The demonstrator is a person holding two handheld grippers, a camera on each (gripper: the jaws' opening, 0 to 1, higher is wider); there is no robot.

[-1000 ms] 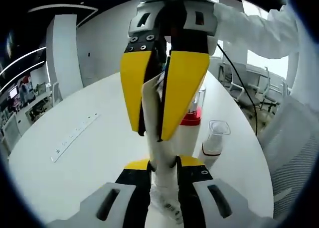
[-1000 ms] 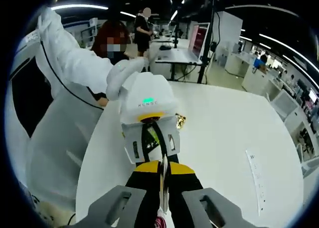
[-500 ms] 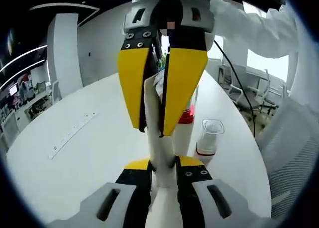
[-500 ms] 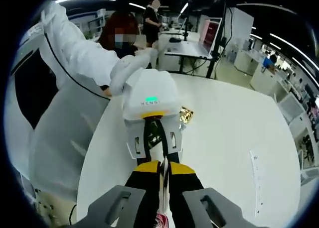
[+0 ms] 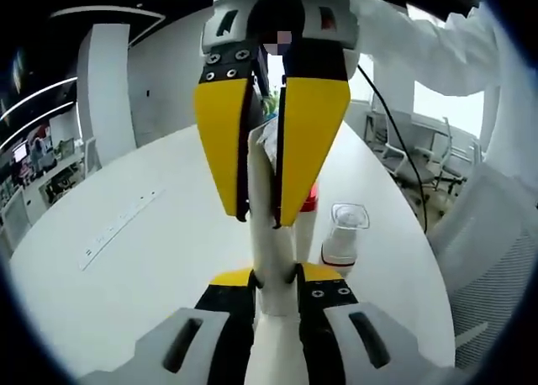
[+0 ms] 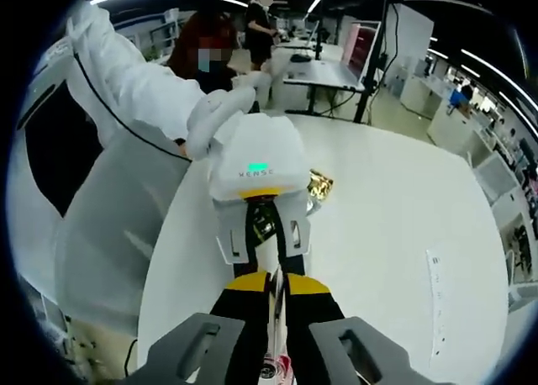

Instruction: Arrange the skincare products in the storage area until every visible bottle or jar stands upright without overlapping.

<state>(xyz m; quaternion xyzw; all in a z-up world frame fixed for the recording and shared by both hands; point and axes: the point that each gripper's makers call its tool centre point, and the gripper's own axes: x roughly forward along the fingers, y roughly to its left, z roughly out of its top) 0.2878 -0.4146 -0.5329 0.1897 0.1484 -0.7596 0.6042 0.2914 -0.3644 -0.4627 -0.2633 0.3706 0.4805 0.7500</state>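
- Above the white surface (image 5: 151, 259), I hold a white tube (image 5: 271, 271) between both grippers. My left gripper (image 5: 275, 282) pinches its lower body; my right gripper (image 5: 267, 162) comes in from above and is pressed onto the flat crimped end.
- In the right gripper view, my right gripper (image 6: 276, 294) is squeezed on that thin crimped edge (image 6: 275, 313), with the left gripper (image 6: 256, 192) facing it.
- The tube looks light, soft and squeezable, probably slick plastic. I'd take it mid-body with mild pressure; the crimp is stiff but thin, so it could pivot.
- Behind it on the surface stand a red-capped bottle (image 5: 306, 225), mostly hidden, and a small clear-lidded jar (image 5: 343, 238), both upright and close together.
- The jar looks rigid and top-light; hold its sides.
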